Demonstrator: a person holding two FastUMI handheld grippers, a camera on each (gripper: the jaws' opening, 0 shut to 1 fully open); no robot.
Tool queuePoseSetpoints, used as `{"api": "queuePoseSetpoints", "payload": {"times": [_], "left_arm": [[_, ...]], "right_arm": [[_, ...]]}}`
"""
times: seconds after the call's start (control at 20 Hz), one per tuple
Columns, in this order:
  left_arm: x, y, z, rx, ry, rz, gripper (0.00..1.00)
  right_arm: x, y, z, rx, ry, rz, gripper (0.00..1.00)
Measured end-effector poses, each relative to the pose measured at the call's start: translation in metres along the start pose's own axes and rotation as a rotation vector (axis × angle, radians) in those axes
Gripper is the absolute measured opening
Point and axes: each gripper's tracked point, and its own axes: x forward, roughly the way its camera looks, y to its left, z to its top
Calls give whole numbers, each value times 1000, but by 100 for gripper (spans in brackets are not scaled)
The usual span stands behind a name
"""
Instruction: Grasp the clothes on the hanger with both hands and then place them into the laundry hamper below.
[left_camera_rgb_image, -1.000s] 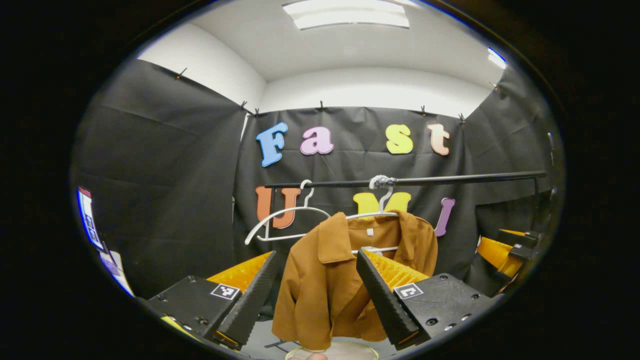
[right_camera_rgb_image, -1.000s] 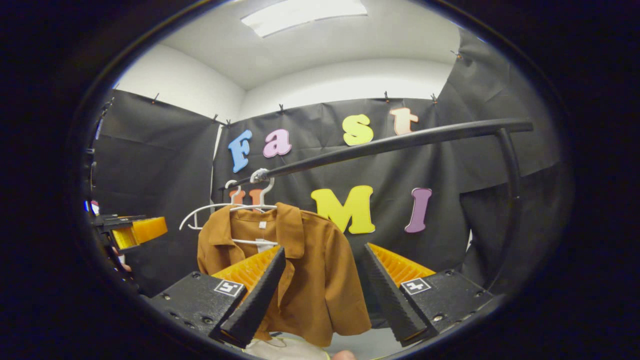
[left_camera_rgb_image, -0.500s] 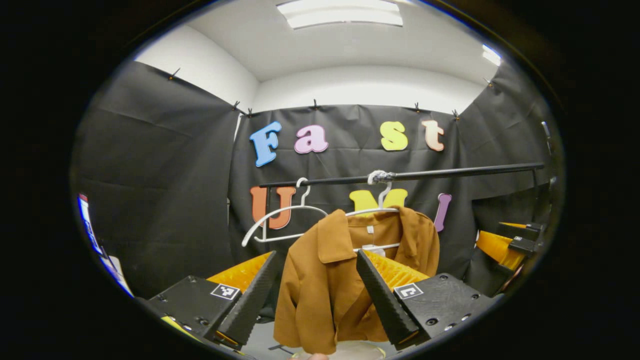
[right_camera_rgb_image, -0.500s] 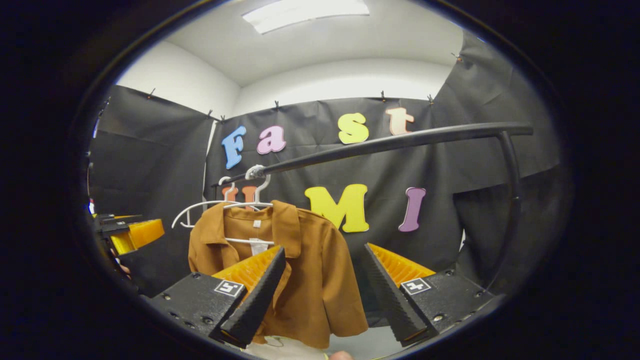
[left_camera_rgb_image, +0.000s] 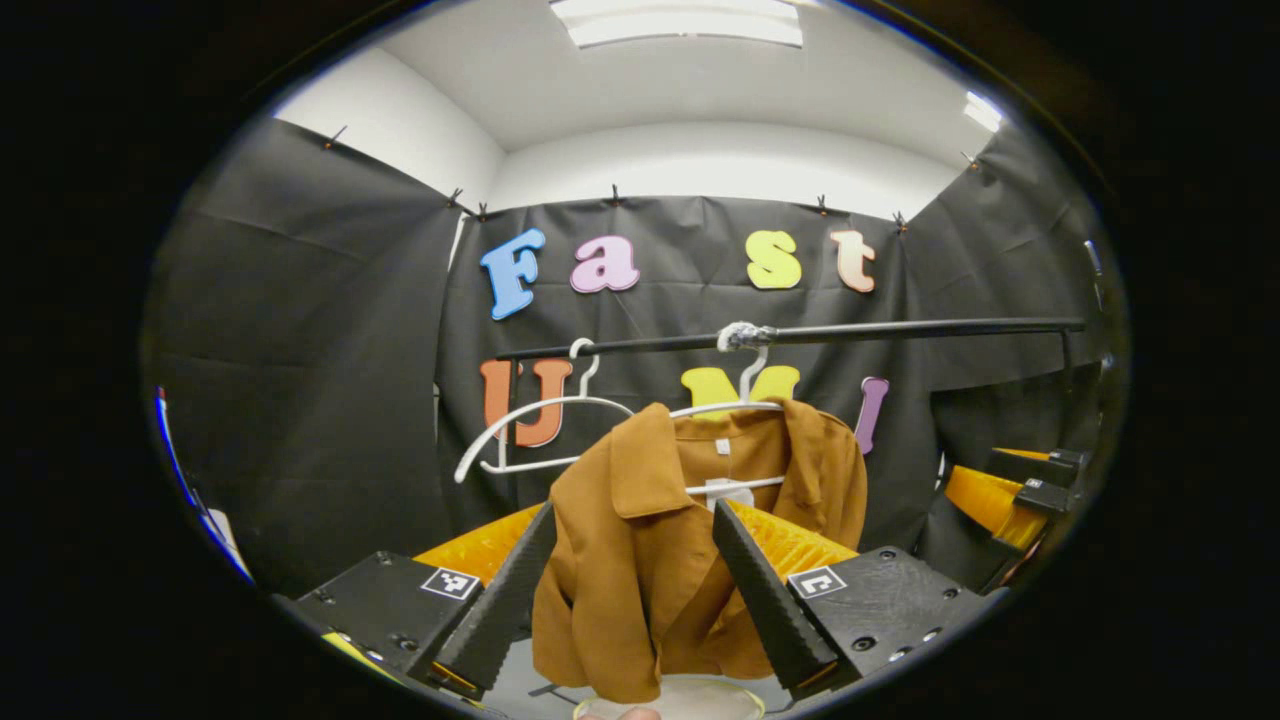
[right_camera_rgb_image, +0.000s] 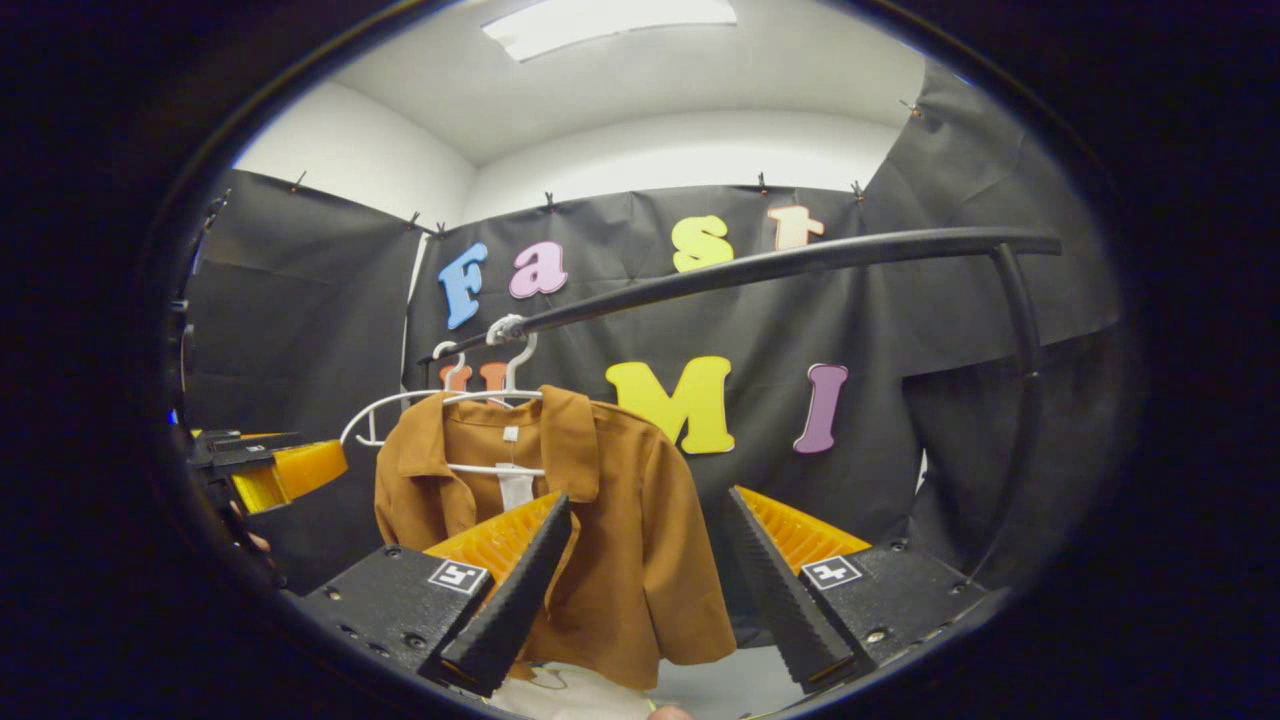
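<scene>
A brown short-sleeved shirt (left_camera_rgb_image: 640, 560) (right_camera_rgb_image: 610, 540) hangs on a white hanger (left_camera_rgb_image: 745, 405) (right_camera_rgb_image: 500, 395) from the black rail (left_camera_rgb_image: 900, 330) (right_camera_rgb_image: 780, 265). My left gripper (left_camera_rgb_image: 630, 590) stands open in front of the shirt's left shoulder and sleeve, apart from the cloth. My right gripper (right_camera_rgb_image: 645, 590) is open too, before the shirt's right sleeve, with nothing between its fingers. The other gripper shows far off at each view's edge (left_camera_rgb_image: 1010, 490) (right_camera_rgb_image: 265, 470). A pale rim of the hamper (left_camera_rgb_image: 680, 700) (right_camera_rgb_image: 570, 695) lies below the shirt.
A second, bare white hanger (left_camera_rgb_image: 530, 430) (right_camera_rgb_image: 400, 410) hangs left of the shirt on the same rail. The rail's upright post (right_camera_rgb_image: 1020, 400) curves down on the right. Black cloth walls close the booth behind and at both sides.
Both grippers have drifted slightly nearer the shirt, which sits a little higher and larger in both views. Their jaws have stayed open.
</scene>
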Motion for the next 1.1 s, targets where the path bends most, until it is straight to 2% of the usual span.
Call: {"api": "queuePoseSetpoints", "payload": {"times": [0.25, 0.3, 0.35, 0.4, 0.5, 0.55, 0.7, 0.85, 0.9, 1.0, 1.05, 1.1], "left_arm": [[18, -14, -22, -17, 44, -26, 97], [21, -16, -25, -19, 50, -29, 100], [25, -18, -28, -23, 57, -30, 96], [30, -19, -32, -30, 68, -31, 100], [40, -23, -42, -51, 94, -36, 96], [45, -25, -46, -63, 105, -40, 100], [62, -31, -58, -76, 138, -51, 100], [83, -35, -71, -83, 163, -62, 100], [92, -33, -75, -84, 168, -56, 100], [105, -33, -82, -108, 193, -48, 100], [111, -34, -83, -131, 203, -45, 100], [117, -35, -84, -156, 202, -45, 97]], "right_arm": [[18, 17, -25, 32, 65, 57, 99], [22, 22, -30, 40, 79, 74, 98], [27, 25, -34, 47, 92, 89, 98], [32, 30, -38, 55, 104, 104, 99], [44, 36, -46, 81, 131, 126, 98], [52, 38, -50, 97, 145, 133, 98], [76, 41, -62, 139, 192, 158, 98], [97, 42, -73, 193, 227, 172, 94], [105, 44, -77, 213, 244, 180, 89], [117, 52, -83, 261, 274, 208, 89], [123, 56, -84, 285, 275, 217, 94], [130, 59, -84, 303, 273, 224, 94]]}}
